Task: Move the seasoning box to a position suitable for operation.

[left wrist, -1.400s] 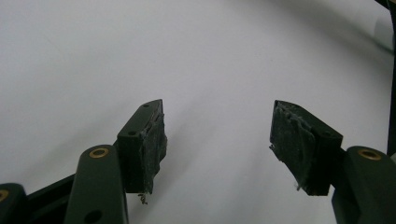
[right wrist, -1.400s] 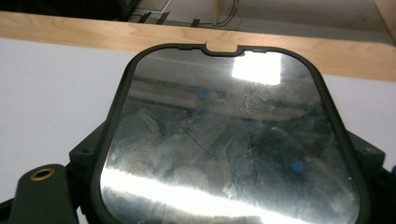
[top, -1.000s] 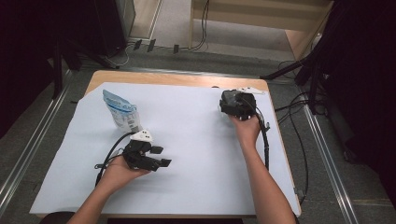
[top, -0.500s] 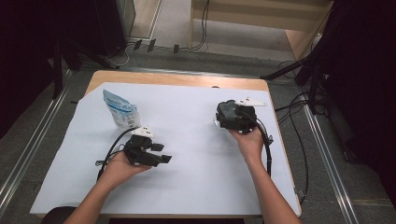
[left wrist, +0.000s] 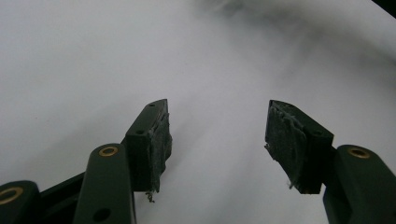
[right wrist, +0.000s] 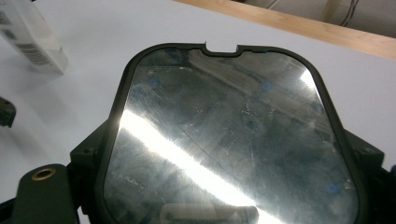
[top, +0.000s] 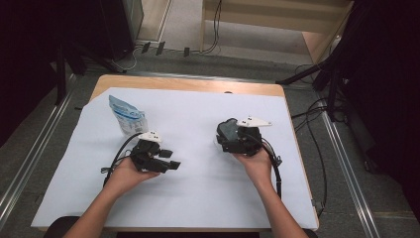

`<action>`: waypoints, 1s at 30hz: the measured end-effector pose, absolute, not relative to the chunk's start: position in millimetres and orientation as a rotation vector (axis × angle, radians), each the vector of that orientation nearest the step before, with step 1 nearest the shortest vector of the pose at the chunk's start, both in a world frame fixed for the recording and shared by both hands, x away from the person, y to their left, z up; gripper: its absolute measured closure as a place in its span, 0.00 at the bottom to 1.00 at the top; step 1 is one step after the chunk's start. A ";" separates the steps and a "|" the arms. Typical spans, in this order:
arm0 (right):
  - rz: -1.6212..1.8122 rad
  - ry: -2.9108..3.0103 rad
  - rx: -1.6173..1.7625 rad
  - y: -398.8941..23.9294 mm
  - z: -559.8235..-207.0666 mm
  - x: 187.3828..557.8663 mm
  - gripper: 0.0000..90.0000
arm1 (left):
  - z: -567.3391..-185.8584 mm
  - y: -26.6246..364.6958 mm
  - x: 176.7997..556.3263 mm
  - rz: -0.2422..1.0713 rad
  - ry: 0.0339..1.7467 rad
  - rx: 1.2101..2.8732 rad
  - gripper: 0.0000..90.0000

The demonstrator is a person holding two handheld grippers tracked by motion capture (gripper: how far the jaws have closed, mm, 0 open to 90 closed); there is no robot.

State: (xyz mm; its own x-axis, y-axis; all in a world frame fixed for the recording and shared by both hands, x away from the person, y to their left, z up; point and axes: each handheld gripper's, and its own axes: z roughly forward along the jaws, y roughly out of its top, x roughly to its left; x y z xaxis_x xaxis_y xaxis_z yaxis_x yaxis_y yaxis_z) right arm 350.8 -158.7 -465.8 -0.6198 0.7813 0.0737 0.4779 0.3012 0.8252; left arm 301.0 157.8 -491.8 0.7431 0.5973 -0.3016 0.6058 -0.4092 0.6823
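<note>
- Right gripper (top: 229, 135), right of centre in the high view, is clamped on a dark phone-shaped slab (right wrist: 224, 140): black rim, glossy scratched face, notch at its top edge.
- In the right gripper view the slab sits between the jaws, tilted up, face toward the camera, glare streak across it.
- Left gripper (top: 169, 159), lower left of centre in the high view, held low over the white sheet (top: 198, 198).
- Its jaws stand partly open with nothing between them; they have just been closing a little. Worn grey pads (left wrist: 161, 140) visible in the left gripper view, only sheet beyond.
- Blue-and-white pouch (top: 127, 115) lies upper left on the sheet, just above the left gripper, apart from both.
- Wooden counter (top: 188, 84) edge shows past the sheet at the top.
</note>
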 end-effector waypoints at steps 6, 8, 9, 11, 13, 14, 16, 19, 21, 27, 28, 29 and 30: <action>1.239 2.285 1.086 -143.9 -470.9 342.3 0.17 | -493.7 163.1 305.0 -0.012 0.911 2.106 0.47; 1.239 2.305 1.064 -137.9 -472.3 340.2 0.17 | -494.6 164.8 306.1 -0.011 0.925 2.102 0.47; 1.242 2.313 1.052 -135.2 -473.0 339.8 0.18 | -494.6 164.8 306.1 -0.011 0.925 2.102 0.47; 1.246 2.320 1.050 -132.0 -473.7 339.2 0.18 | -493.9 165.0 304.8 -0.005 0.928 2.103 0.47; 1.249 2.350 1.019 -122.2 -475.4 338.3 0.18 | -493.4 166.5 303.0 0.005 0.915 2.109 0.49; 1.249 2.350 1.019 -122.2 -475.4 338.3 0.18 | -493.4 166.5 303.0 0.005 0.915 2.109 0.50; 1.253 2.362 1.000 -115.3 -476.7 338.4 0.18 | -493.9 167.4 302.1 0.005 0.918 2.114 0.51; 1.257 2.388 0.973 -104.7 -478.9 338.7 0.18 | -494.4 168.7 301.4 0.003 0.924 2.114 0.55; 1.255 2.400 0.962 -99.4 -479.7 339.1 0.18 | -494.6 169.6 300.7 0.000 0.921 2.112 0.56; 1.247 2.438 0.936 -81.7 -483.1 344.9 0.18 | -495.6 172.5 298.2 -0.001 0.929 2.103 0.61; 1.247 2.438 0.936 -81.7 -483.1 344.9 0.18 | -495.6 173.2 297.9 -0.003 0.929 2.099 0.61; 1.241 2.440 0.936 -80.2 -483.8 346.3 0.18 | -495.6 173.8 297.5 -0.006 0.930 2.095 0.61; 1.239 2.442 0.933 -78.9 -484.3 347.9 0.18 | -495.4 174.7 297.0 0.001 0.931 2.098 0.62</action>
